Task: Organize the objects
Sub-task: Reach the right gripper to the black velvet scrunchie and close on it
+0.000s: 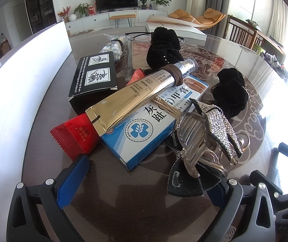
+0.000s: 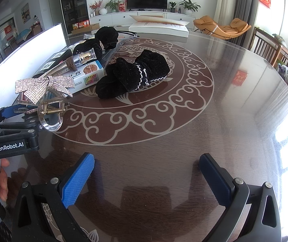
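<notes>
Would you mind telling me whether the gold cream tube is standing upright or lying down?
Lying down: the gold cream tube rests tilted across the blue-and-white ointment box.

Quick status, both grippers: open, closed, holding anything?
Left gripper: open, holding nothing; rhinestone hair claw sits just ahead near its right finger.
Right gripper: open, empty, over bare table.

Rhinestone-bow hair claw (image 1: 208, 139) beside ointment box (image 1: 144, 129)

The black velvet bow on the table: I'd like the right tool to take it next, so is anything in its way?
Nothing visible blocks it. The right tool is open over bare table, and the black velvet bow lies ahead on the ring pattern. The rhinestone hair clip and the blue-and-white box sit off to the left.
</notes>
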